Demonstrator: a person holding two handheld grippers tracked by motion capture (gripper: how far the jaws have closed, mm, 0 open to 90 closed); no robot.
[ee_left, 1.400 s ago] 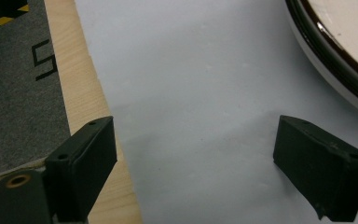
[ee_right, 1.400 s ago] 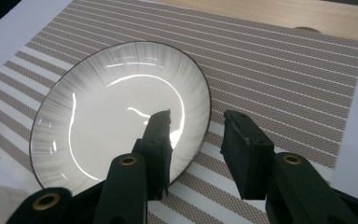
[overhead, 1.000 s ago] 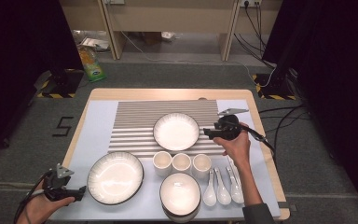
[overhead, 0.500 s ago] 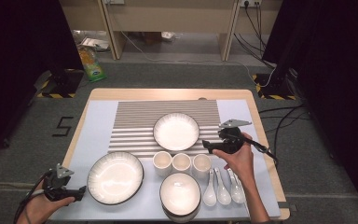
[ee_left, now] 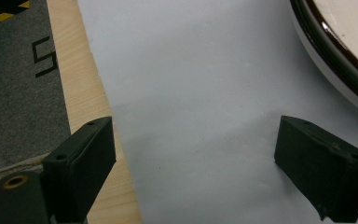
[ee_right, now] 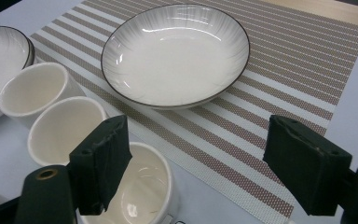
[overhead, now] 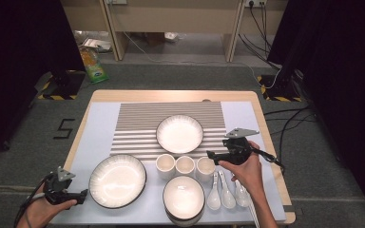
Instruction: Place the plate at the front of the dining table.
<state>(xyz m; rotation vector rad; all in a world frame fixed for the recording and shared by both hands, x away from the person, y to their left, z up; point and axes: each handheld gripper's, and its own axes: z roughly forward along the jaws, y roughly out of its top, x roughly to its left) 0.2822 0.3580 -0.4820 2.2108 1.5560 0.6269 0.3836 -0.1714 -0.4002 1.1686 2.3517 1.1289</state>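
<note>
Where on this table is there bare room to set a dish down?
Free: the pale mat left of the striped placemat, above the large bowl; the striped area behind the plate; the strip right of the placemat. Crowded: the front, with three cups, small bowl, spoons and right gripper.

Setting: lab-type recording room. Evidence: hazard-striped stand bases, floor cables, taped floor numeral, table on grey carpet.
</note>
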